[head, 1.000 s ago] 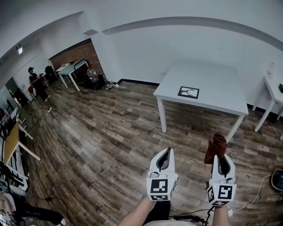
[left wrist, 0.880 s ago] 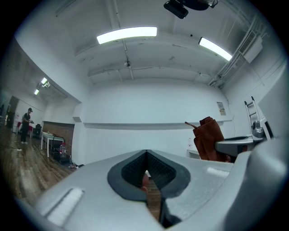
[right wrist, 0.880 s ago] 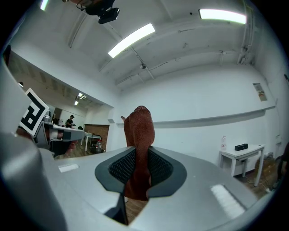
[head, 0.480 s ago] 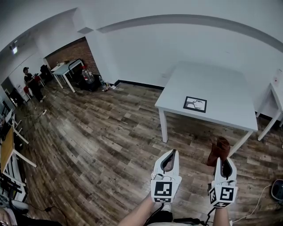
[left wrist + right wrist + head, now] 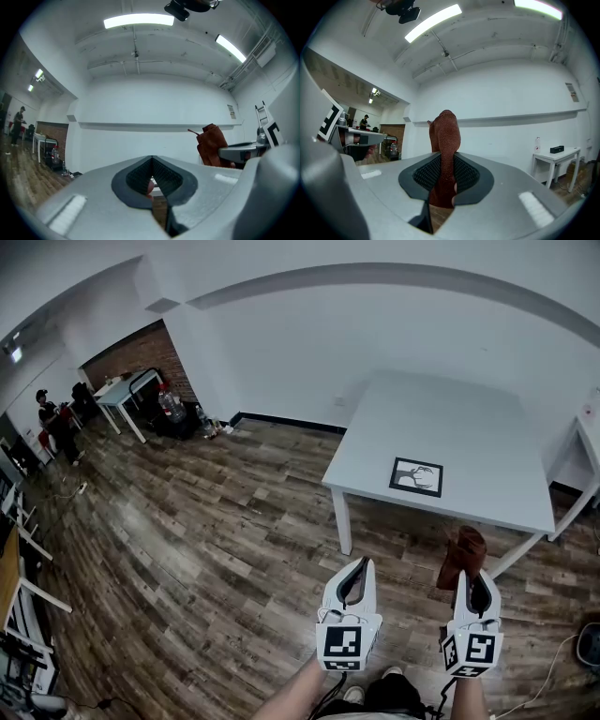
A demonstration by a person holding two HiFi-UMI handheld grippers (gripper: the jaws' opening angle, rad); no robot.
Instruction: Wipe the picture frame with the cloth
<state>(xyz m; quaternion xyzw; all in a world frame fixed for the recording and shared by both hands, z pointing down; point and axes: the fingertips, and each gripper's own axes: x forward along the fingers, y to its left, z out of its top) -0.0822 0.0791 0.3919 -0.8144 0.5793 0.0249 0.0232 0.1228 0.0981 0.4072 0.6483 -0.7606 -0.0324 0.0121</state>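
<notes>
A black picture frame (image 5: 416, 476) lies flat on the white table (image 5: 469, 442) ahead of me. A rust-brown cloth (image 5: 462, 556) (image 5: 444, 140) sticks up from my right gripper (image 5: 472, 588) (image 5: 443, 180), whose jaws are shut on it, short of the table's near edge. The same cloth (image 5: 212, 146) shows at the right of the left gripper view. My left gripper (image 5: 353, 578) (image 5: 151, 180) is held level beside it with jaws shut and nothing between them. Both grippers hover over the wooden floor.
A second white table (image 5: 588, 442) stands at the far right. At the far left, a person (image 5: 52, 426) stands near a white desk (image 5: 120, 395) and a brick wall. Desk legs (image 5: 28, 577) line the left edge. A cable (image 5: 548, 676) lies on the floor at right.
The view has drawn closer to the white table and the frame now sits lower and nearer. Both grippers keep their pose, the cloth still held in the right one.
</notes>
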